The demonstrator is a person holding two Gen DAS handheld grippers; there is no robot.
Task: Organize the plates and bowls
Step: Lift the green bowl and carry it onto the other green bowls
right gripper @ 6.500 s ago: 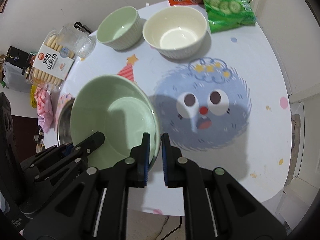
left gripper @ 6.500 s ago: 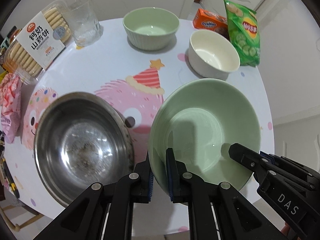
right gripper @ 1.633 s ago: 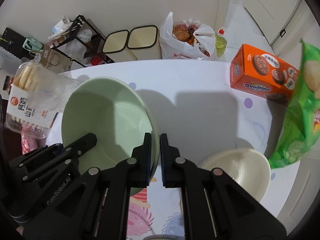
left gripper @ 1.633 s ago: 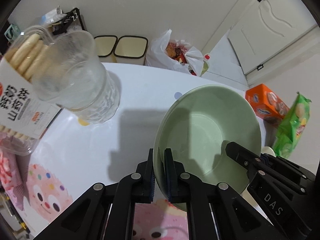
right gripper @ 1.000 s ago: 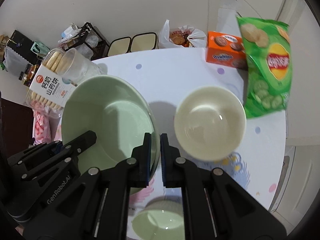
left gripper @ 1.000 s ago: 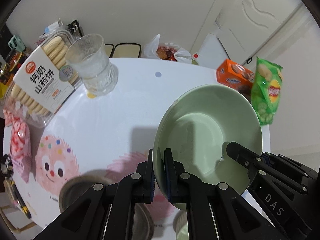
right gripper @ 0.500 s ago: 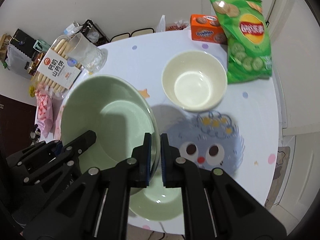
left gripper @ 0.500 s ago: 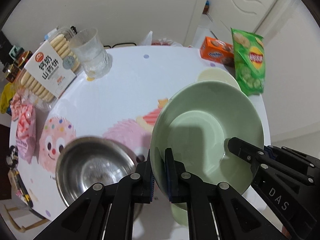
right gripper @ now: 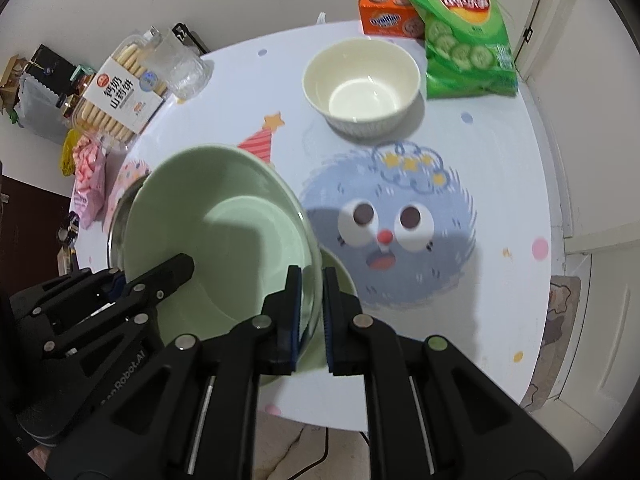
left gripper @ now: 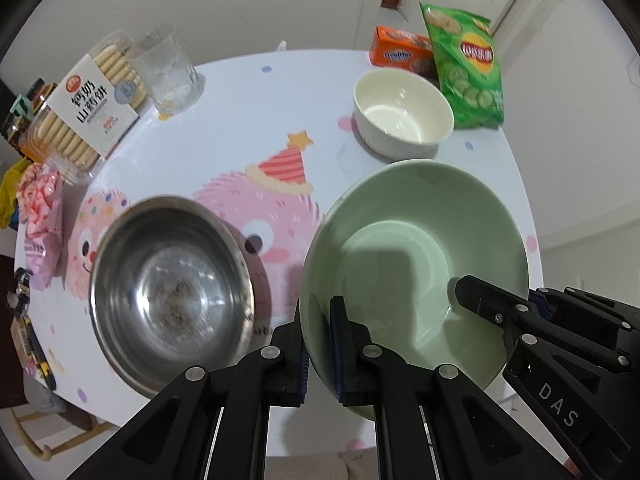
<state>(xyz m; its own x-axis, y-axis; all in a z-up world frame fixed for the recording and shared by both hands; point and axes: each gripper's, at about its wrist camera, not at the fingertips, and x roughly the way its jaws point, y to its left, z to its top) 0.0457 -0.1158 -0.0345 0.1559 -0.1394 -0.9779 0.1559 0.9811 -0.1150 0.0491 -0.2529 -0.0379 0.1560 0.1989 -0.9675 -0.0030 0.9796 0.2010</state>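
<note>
While both claws point steeply down over the bench (left gripper: 240, 120), each is clamped narrow on the rim of the large green bowl (left gripper: 416, 240). The left claw (left gripper: 318, 344) grips the bowl's left rim; the right claw (right gripper: 308, 312) grips the opposite rim. The bowl hangs above the bench, between the steel bowl (left gripper: 168, 284) on its left and the blue monster print (right gripper: 400, 232) on its right. In the right wrist view, part of a small green bowl (right gripper: 340, 276) shows directly beneath the held bowl. A cream bowl (left gripper: 404, 112) stands farther back, near the green chip bag (left gripper: 464, 64) and orange box (left gripper: 400, 52). A glass (left gripper: 168, 72) and a biscuit pack (left gripper: 84, 104) sit at the back left.
</note>
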